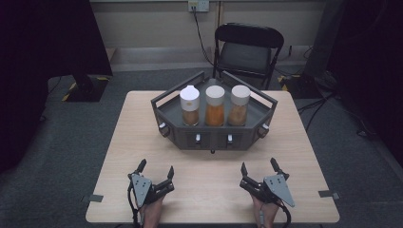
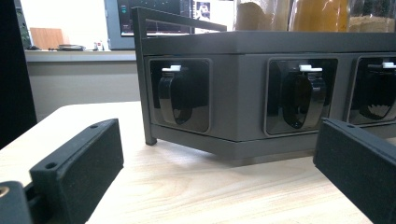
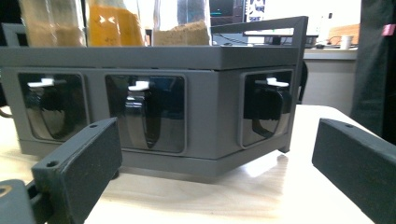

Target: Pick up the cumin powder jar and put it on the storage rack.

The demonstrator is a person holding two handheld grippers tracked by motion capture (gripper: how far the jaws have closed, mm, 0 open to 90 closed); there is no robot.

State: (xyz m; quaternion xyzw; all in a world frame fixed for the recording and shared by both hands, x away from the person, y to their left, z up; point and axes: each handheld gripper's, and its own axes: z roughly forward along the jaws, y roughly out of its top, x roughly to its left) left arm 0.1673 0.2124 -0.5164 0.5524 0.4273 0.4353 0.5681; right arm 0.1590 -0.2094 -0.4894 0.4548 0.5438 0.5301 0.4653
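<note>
A dark grey angled rack (image 1: 214, 137) stands at the middle of the wooden table (image 1: 142, 142). On its top shelf stand three white-capped jars: a brown one (image 1: 189, 105), an orange one (image 1: 215, 105) and a tan one (image 1: 239, 104). Its front faces carry recessed black cups with white tabs (image 2: 299, 95) (image 3: 144, 112). My left gripper (image 1: 156, 169) rests open near the table's front edge, left of centre, pointing at the rack (image 2: 233, 93). My right gripper (image 1: 259, 166) rests open at the front right, aimed at the rack (image 3: 205, 102). Nothing is between either pair of jaws.
A black folding chair (image 1: 246, 50) stands behind the table. Dark stands and cables lie on the floor at both sides. Tape marks (image 1: 96, 198) (image 1: 329, 194) sit at the table's front corners. Bare tabletop lies between the grippers and the rack.
</note>
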